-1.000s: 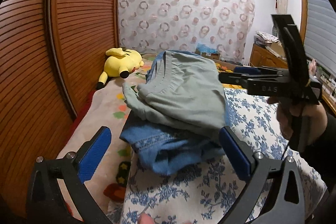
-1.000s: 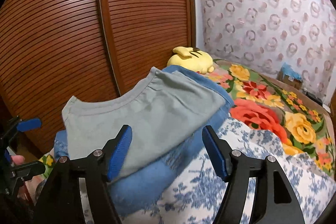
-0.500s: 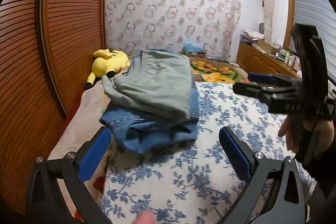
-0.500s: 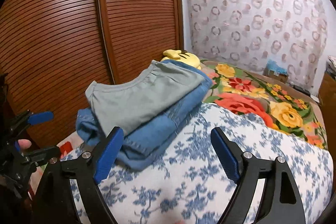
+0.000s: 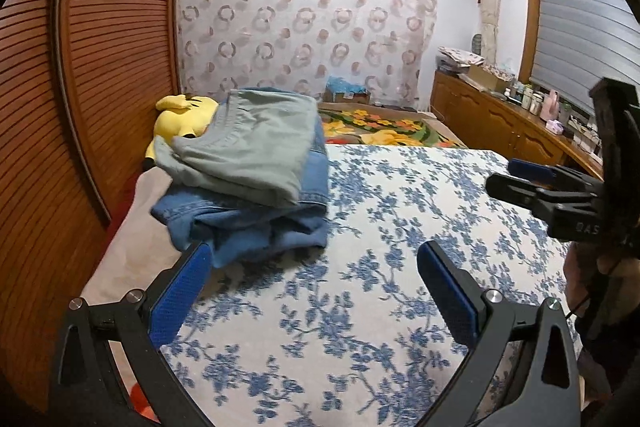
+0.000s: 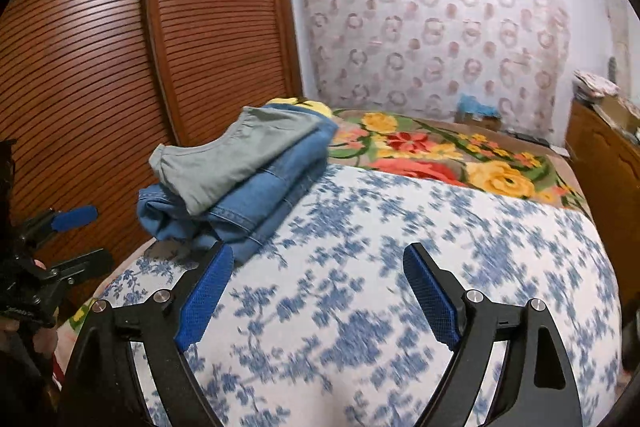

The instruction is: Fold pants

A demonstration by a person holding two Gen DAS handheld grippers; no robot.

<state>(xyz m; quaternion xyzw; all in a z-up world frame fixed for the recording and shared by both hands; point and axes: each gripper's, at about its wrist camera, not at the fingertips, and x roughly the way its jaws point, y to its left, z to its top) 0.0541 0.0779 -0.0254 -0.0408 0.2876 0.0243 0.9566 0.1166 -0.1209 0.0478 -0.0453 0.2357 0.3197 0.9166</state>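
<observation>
Folded grey-green pants (image 5: 256, 147) lie on top of folded blue jeans (image 5: 248, 223), stacked at the left side of the bed by the wardrobe. The same pants (image 6: 240, 155) and jeans (image 6: 256, 211) show at centre left in the right wrist view. My left gripper (image 5: 314, 251) is open over the blue-flowered bedspread, just short of the jeans, with nothing between its fingers. Further out over the bedspread, my right gripper (image 6: 318, 250) is open and holds nothing. Each gripper shows in the other's view: the right gripper (image 5: 508, 177) at the right, the left gripper (image 6: 94, 235) at the far left.
Brown louvred wardrobe doors (image 5: 100, 67) run along the bed's left side. A yellow plush toy (image 5: 180, 115) lies behind the pile. A bright flowered blanket (image 6: 440, 155) covers the far end of the bed. A wooden dresser (image 5: 500, 131) with clutter stands on the right.
Both grippers have drawn back from the pile, which now looks smaller and further left. The right gripper's jaws have widened. The clothes lie unmoved.
</observation>
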